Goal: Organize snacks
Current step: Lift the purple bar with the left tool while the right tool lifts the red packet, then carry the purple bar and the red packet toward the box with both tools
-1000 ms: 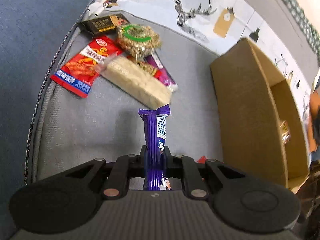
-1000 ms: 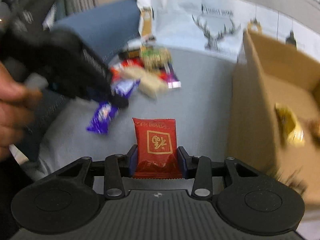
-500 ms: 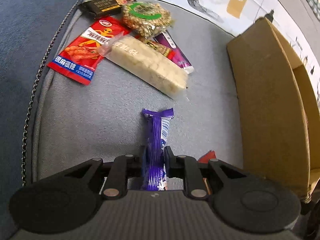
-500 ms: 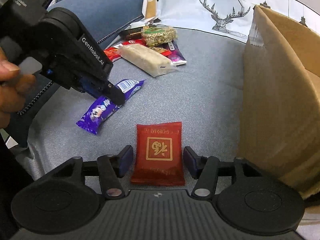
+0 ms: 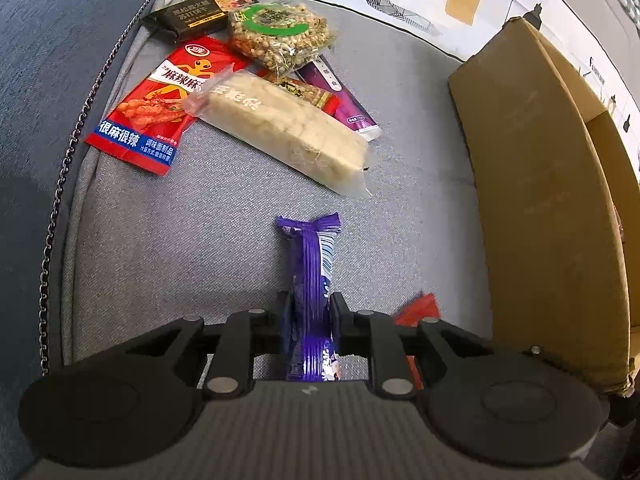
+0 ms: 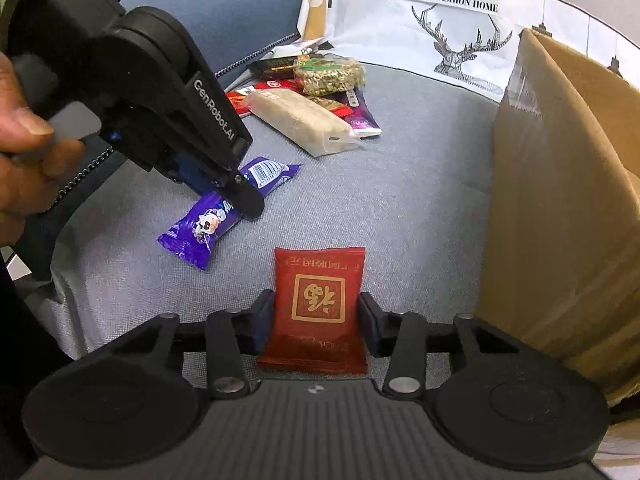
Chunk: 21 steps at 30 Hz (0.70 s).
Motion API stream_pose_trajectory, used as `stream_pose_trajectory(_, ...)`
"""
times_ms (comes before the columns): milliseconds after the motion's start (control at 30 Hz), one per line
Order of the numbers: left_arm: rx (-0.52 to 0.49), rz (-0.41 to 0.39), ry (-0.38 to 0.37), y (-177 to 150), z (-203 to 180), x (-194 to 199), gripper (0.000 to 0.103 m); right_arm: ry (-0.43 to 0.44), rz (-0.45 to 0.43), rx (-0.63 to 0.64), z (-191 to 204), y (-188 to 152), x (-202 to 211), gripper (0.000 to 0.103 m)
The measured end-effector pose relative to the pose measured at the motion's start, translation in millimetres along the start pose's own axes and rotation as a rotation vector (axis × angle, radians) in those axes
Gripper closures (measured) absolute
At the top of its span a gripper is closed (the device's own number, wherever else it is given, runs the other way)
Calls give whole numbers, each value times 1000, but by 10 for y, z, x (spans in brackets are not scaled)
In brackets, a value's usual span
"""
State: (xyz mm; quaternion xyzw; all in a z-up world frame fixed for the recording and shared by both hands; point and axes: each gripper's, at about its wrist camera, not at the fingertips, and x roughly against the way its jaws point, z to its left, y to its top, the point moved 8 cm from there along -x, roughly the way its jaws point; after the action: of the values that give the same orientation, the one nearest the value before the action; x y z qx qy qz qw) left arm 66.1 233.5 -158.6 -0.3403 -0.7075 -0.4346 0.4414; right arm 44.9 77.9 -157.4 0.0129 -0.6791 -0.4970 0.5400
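A purple snack bar (image 5: 314,248) lies on the grey cushion, its near half between the fingers of my left gripper (image 5: 312,300), whose pads press its sides. The right wrist view shows the same bar (image 6: 200,228) resting flat under the left gripper (image 6: 248,204), which a hand holds. My right gripper (image 6: 316,300) has a red square packet (image 6: 318,292) between its fingers. Its jaws are closing and the pads touch the packet's edges. The packet lies on the cushion. A corner of the packet (image 5: 416,308) also shows in the left wrist view.
An open cardboard box (image 5: 540,200) (image 6: 560,220) stands on the right. Farther back lies a pile: a pale rice bar (image 5: 288,132), a red spicy packet (image 5: 160,116), a green-labelled grain cake (image 5: 280,36), a dark packet (image 5: 196,14). A zip chain (image 5: 68,152) runs along the left.
The purple bar has come down onto the cushion in the left gripper. The right jaws opened off the red packet, then closed back onto its sides.
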Motion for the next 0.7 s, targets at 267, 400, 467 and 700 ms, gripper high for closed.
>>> stream_pose_trajectory(267, -18, -3, 1, 1, -10, 17, 86, -13, -103, 15, -1, 153, 206, 59)
stream_pose_trajectory(400, -26, -15, 3, 18, -25, 30, 88, -25, -115, 21, -18, 162, 223, 59)
stream_pose_trajectory(467, -25, -32, -7, 37, -35, 57, 88, -30, -127, 24, -9, 166, 244, 59)
stream_pose_trajectory(700, 1, -152, -56, 184, -44, 271, 88, -37, -206, 24, -13, 263, 414, 59)
